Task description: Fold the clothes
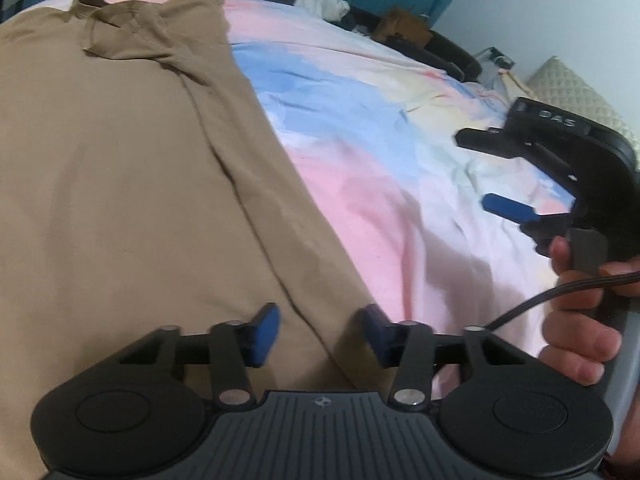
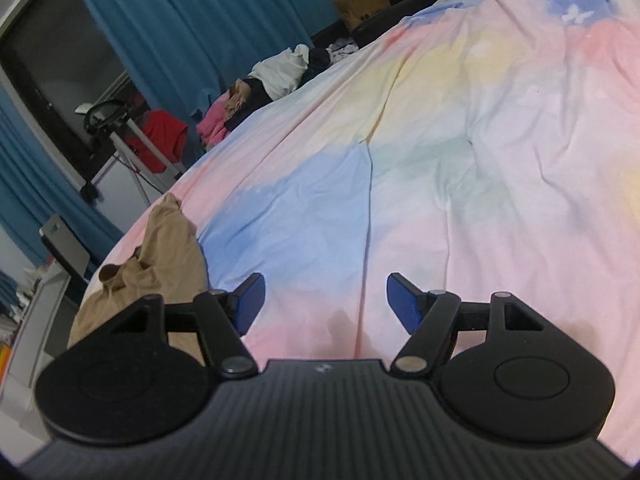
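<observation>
Clothes here come down to one tan garment [image 1: 120,184], spread across the left half of the left wrist view on a bed with a pastel sheet [image 1: 360,128]. It lies mostly flat, with a long lengthwise ridge running from upper middle toward the lower middle of the frame, and its far end bunched and partly turned over near the upper left. In the right wrist view the same cloth shows only as a rumpled tan patch at lower left.

The ridge could be a side already laid inward or simply a crease from spreading, so the scene fits either a garment laid out for folding or one with a lengthwise fold made. Either way, any further fold would call for pinching an edge cleanly and smoothing the bunched far end.

Smaller: a heap of other clothes [image 2: 280,72] lies past the bed's far edge at upper centre, and a cardboard box [image 2: 362,6] stands open near the top of the right wrist view; its contents cannot be made out.

The left claw [image 1: 320,334] hovers over the garment's near right edge, jaws apart and holding nothing. The right claw [image 2: 324,300], held in a hand [image 1: 580,320], is likewise spread wide and empty, over bare sheet.
</observation>
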Demonstrator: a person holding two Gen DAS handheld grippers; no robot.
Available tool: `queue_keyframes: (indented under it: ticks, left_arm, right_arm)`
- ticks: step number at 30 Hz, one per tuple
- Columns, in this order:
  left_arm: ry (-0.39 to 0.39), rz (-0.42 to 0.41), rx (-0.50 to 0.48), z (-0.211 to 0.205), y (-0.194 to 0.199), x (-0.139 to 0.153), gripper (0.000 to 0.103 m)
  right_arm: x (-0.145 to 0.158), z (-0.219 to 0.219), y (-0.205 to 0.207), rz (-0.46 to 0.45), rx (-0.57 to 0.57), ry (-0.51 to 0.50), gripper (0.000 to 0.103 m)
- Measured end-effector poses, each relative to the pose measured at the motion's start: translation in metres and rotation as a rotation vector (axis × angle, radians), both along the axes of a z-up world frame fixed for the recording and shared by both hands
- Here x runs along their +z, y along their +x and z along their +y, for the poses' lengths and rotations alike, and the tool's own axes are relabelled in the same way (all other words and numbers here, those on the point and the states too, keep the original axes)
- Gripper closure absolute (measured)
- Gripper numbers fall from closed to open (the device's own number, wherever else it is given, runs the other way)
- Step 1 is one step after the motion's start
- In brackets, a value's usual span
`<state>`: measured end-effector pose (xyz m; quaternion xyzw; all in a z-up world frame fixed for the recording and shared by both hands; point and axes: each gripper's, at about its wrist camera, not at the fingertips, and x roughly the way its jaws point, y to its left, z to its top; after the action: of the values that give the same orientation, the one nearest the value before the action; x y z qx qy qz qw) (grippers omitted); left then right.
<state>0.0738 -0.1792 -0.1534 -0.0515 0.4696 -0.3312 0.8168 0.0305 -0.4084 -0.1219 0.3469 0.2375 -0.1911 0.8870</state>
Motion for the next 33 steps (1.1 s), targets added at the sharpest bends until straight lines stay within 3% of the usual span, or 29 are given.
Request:
queue_keyframes:
  ticks: [1, 2, 7, 12, 18, 23, 30, 33]
  left_arm:
    - [-0.004, 0.007, -0.004, -0.001, 0.001, -0.003, 0.095]
    - [-0.011, 0.019, -0.006, -0.001, 0.003, -0.005, 0.101]
    - [-0.098, 0.014, 0.007, 0.015, -0.004, 0.017, 0.102]
    - [-0.198, 0.092, 0.076, 0.051, 0.007, 0.031, 0.103]
    - [-0.254, 0.138, 0.148, 0.099, 0.01, 0.049, 0.103]
    - [-0.154, 0.088, 0.186, 0.13, 0.009, 0.054, 0.103]
    - [-0.005, 0.176, 0.232, 0.133, 0.024, 0.011, 0.102]
    - [-0.014, 0.199, 0.223, 0.136, 0.027, 0.015, 0.085]
  right_arm:
    - [-0.001, -0.001, 0.001, 0.004, 0.0, 0.006, 0.033]
    - [-0.001, -0.001, 0.001, 0.006, -0.002, 0.011, 0.033]
    - [-0.001, 0.0, 0.001, 0.014, -0.007, 0.014, 0.033]
    - [0.001, 0.004, 0.001, 0.013, 0.007, 0.007, 0.033]
    - [0.001, 0.014, 0.008, 0.032, 0.085, -0.012, 0.033]
    - [-0.002, 0.031, 0.021, 0.074, 0.153, -0.045, 0.033]
    - [-0.001, 0.052, 0.028, 0.107, 0.216, -0.096, 0.033]
    - [0.002, 0.064, 0.028, 0.108, 0.247, -0.124, 0.033]
